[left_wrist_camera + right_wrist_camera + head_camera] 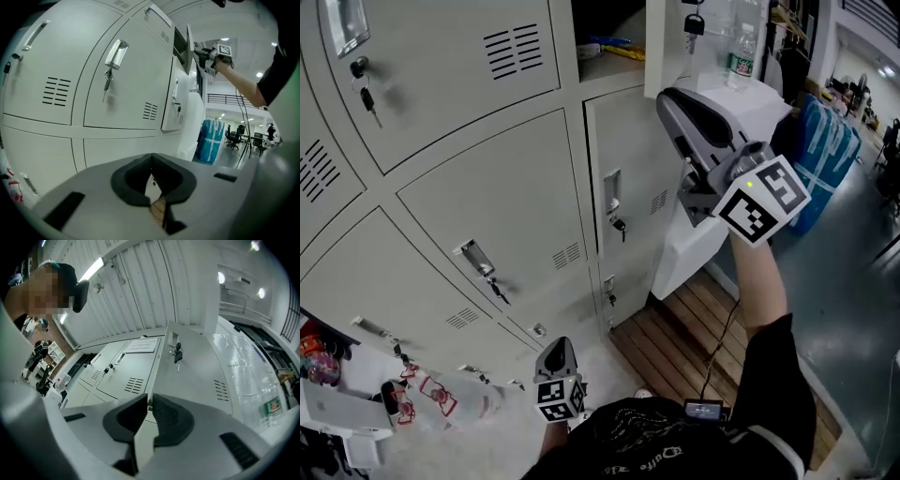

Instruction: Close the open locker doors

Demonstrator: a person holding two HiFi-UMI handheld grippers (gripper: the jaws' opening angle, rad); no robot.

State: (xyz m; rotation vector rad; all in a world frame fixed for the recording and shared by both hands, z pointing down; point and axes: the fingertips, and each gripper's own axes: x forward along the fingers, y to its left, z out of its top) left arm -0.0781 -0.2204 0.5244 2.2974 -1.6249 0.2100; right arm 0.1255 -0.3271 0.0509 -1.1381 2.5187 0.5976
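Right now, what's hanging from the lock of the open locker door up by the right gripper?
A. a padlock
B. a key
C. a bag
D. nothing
B: in the right gripper view a key dangles from the lock on the face of the open door.
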